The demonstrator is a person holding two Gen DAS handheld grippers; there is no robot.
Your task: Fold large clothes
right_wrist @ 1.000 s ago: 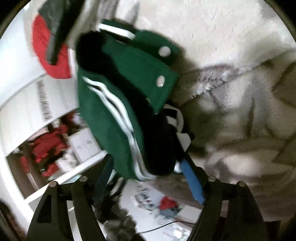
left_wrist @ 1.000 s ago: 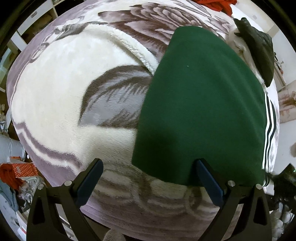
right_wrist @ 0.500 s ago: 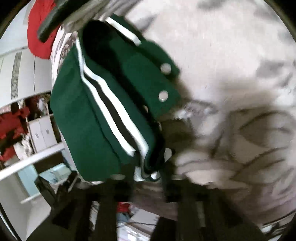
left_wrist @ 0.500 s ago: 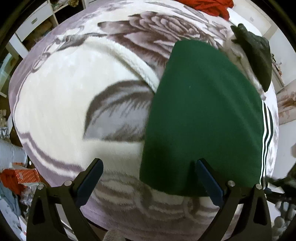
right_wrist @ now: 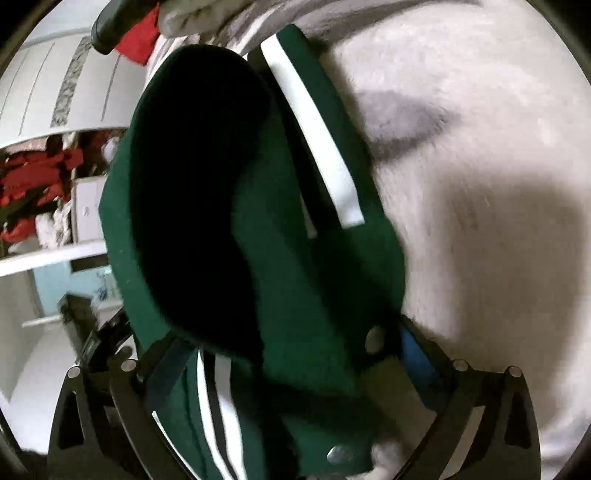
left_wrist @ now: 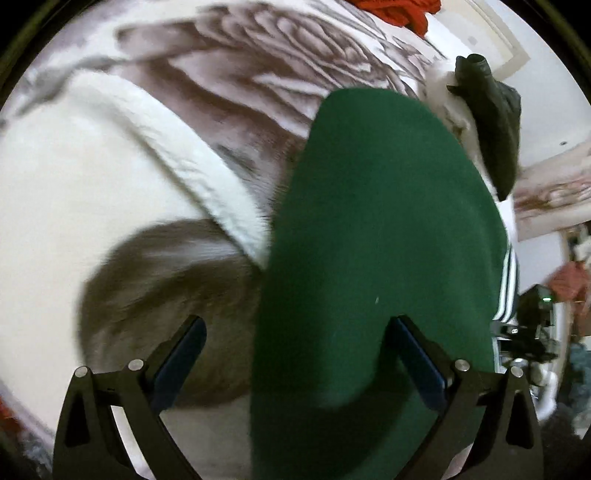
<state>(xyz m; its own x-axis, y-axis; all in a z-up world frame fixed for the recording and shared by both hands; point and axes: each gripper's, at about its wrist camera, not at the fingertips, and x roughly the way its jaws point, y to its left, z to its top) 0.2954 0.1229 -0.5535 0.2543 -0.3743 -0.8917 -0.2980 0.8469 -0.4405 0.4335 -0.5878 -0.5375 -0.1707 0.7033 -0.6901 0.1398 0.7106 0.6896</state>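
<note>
A dark green jacket (left_wrist: 369, 236) with white-striped cuffs lies folded on a plush white and grey blanket (left_wrist: 92, 192). My left gripper (left_wrist: 295, 339) hangs open just above it. The jacket's left edge lies between its fingers without being pinched. In the right wrist view the jacket (right_wrist: 295, 266) shows its black lining, white stripes and metal snaps. My right gripper (right_wrist: 291, 354) straddles that striped, snapped edge. Its jaws are opening wide and the cloth lies loose between them, with the pads off it.
A dark garment (left_wrist: 491, 122) lies on the blanket beyond the jacket, with red cloth (left_wrist: 399, 14) at the far edge. White shelves holding red items (right_wrist: 33, 192) stand past the bed's side. The blanket (right_wrist: 480, 184) stretches away to the right.
My right gripper rolled, dropped toward the bed and let go of the jacket's striped edge, its jaws spreading wide. My left gripper moved closer and lower over the jacket.
</note>
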